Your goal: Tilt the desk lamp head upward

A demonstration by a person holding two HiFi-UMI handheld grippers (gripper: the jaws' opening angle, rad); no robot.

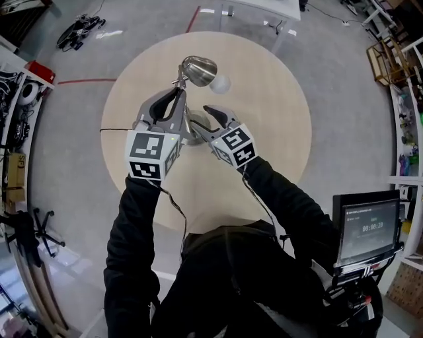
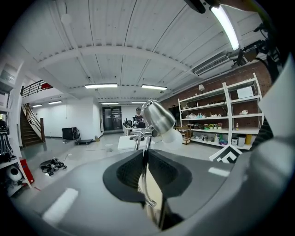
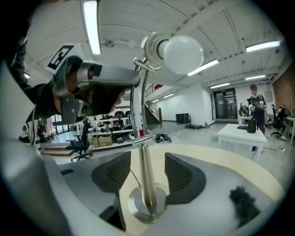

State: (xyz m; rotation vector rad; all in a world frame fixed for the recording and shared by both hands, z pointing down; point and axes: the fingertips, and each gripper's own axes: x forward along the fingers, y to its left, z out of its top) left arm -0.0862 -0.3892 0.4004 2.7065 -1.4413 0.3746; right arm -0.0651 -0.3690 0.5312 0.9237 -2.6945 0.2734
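Observation:
A metal desk lamp stands on the round wooden table [image 1: 277, 132]. Its chrome head [image 1: 198, 68] with a white bulb [image 1: 221, 84] points to the right and slightly down. My left gripper [image 1: 179, 94] is shut on the thin upper lamp arm [image 2: 145, 152] just below the head [image 2: 157, 117]; the pads press on the rod. My right gripper [image 1: 202, 119] is lower, open, with the upright lamp post [image 3: 144, 177] between its jaws and a gap on each side. The round lamp base [image 3: 147, 203] sits right below them.
The lamp's black cable [image 1: 115, 130] runs left across the table to its edge. A screen on a stand [image 1: 369, 228] is at the right, a white table [image 1: 258, 10] lies beyond, and shelves line both sides. A person [image 3: 255, 108] stands far off.

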